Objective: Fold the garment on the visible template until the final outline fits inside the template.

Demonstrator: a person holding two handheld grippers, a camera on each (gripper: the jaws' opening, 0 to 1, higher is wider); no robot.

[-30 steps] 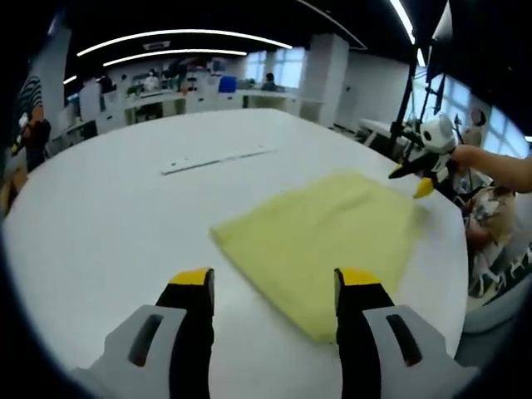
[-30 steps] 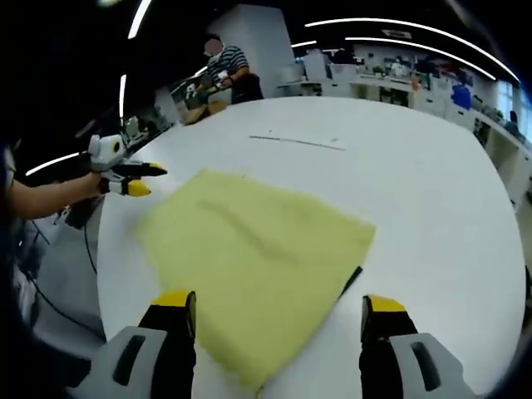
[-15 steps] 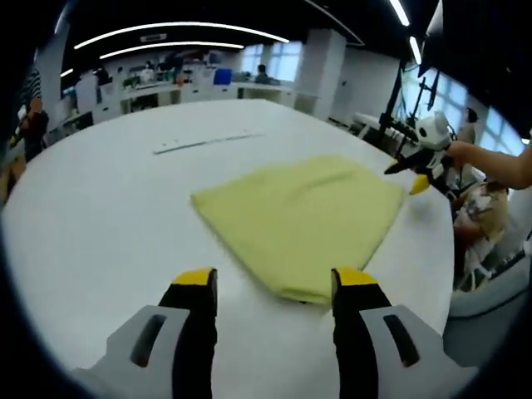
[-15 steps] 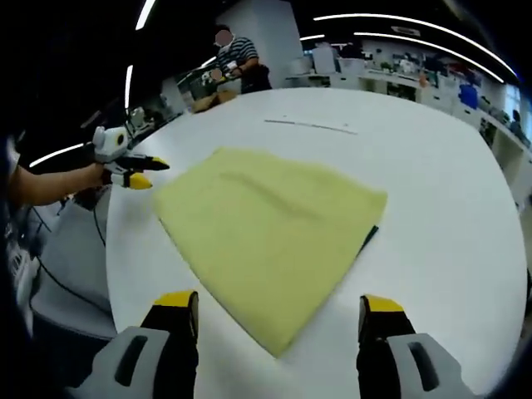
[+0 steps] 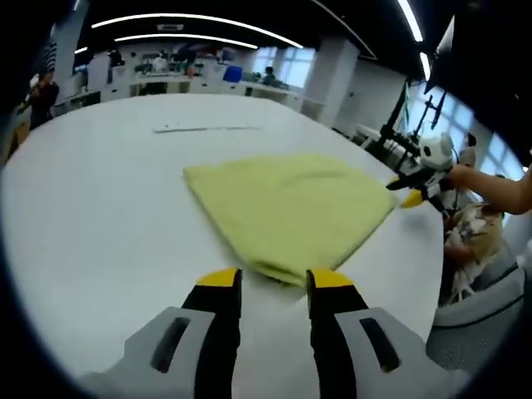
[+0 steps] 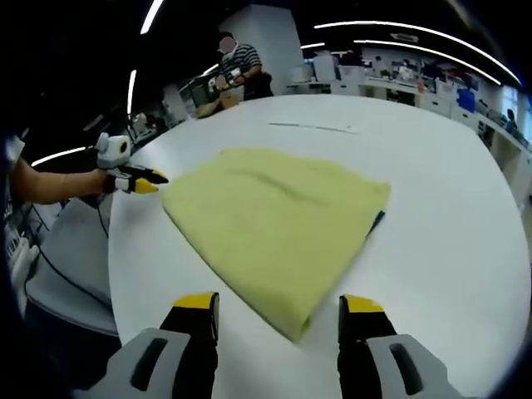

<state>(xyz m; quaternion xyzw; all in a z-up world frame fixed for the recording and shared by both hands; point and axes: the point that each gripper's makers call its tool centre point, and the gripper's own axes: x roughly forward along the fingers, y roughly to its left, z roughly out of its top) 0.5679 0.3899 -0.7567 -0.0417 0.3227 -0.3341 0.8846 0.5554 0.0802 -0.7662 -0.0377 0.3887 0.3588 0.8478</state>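
White round surface (image 5: 100,199) in an open office, carrying a folded yellow-green cloth garment (image 5: 287,208) near its edge. Left gripper (image 5: 268,278) just short of the garment's near corner, fingers (image 5: 220,287) narrowly parted, holding nothing. Right gripper (image 6: 278,303) at the opposite corner, fingers (image 6: 195,307) wider apart, likewise empty.

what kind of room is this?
Looks like an open-plan lab or office: a big white table holding a folded yellow garment, rows of desks behind, long ceiling light strips, and a person at a far workstation.
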